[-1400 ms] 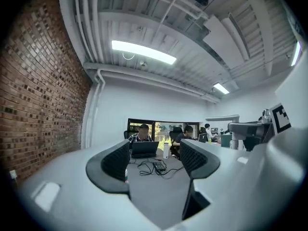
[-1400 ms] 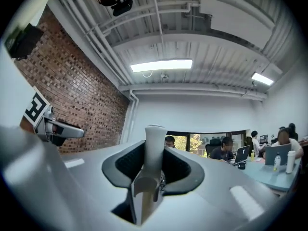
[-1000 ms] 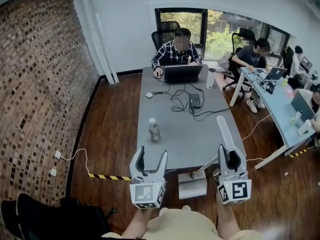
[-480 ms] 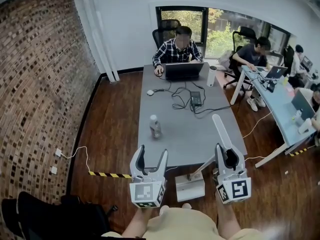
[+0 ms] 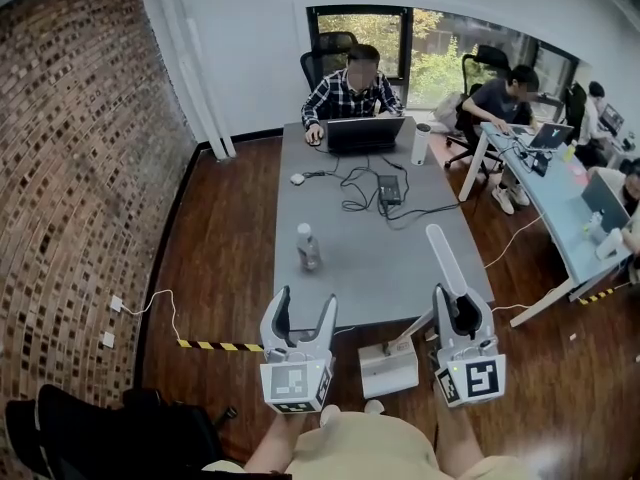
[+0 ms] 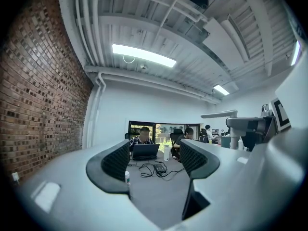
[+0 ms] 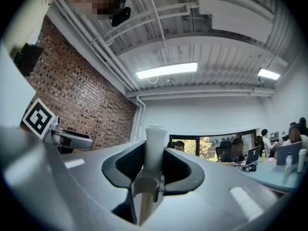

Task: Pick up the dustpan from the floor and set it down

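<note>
Right gripper: In the right gripper view, the right gripper (image 7: 153, 165) is clamped on the dustpan's handle (image 7: 155, 143). The pale shaft stands upright between the two dark pads, and its rounded top rises above them.
Dustpan: Only the head view shows the whole dustpan (image 5: 388, 370). Its white pan sits low by the person's feet, just off the near end of the table (image 5: 380, 258). The handle (image 5: 442, 253) slants up through the right gripper (image 5: 455, 303). Whether the pan touches the wooden floor cannot be told.
Left gripper: The left gripper (image 5: 304, 306) is held level beside the right one. In the left gripper view, the left gripper (image 6: 154, 160) has its jaws apart and nothing is held between them.
Seen through the gap: The left gripper view looks between the jaws along the grey tabletop to a laptop (image 6: 145, 150) and a person seated behind it. The dustpan's pan is out of that view.
Overhead: Both gripper views show the ceiling pipes and a strip light (image 7: 166, 70), which the head view does not.
From above: The head view alone shows a bottle (image 5: 308, 247) standing on the table and the brick wall (image 5: 80, 168) on the left.
</note>
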The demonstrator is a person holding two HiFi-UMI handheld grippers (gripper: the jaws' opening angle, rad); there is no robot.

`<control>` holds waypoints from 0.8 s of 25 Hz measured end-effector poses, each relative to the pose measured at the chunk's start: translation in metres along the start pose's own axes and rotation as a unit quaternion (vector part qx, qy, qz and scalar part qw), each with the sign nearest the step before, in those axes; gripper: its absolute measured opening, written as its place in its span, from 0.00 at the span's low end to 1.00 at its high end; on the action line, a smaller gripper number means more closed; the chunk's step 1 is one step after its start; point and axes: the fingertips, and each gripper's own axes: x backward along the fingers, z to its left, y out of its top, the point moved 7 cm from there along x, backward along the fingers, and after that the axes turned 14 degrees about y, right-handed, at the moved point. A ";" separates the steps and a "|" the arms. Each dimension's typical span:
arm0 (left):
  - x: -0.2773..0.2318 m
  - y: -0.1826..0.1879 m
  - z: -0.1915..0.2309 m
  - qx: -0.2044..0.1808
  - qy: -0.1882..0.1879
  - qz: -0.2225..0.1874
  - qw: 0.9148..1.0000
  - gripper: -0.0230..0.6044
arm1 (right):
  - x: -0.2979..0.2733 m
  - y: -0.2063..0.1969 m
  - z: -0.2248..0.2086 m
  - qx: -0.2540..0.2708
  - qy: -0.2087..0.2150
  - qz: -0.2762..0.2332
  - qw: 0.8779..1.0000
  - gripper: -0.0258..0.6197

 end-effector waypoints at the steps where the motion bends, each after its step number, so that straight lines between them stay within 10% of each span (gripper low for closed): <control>1: 0.000 -0.001 -0.001 -0.001 -0.003 0.000 1.000 0.52 | 0.002 -0.001 -0.001 0.003 -0.004 0.001 1.000 0.21; 20: -0.034 -0.078 -0.075 -0.006 -0.127 0.069 0.990 0.51 | 0.061 -0.106 -0.058 -0.037 -0.075 0.105 0.991 0.21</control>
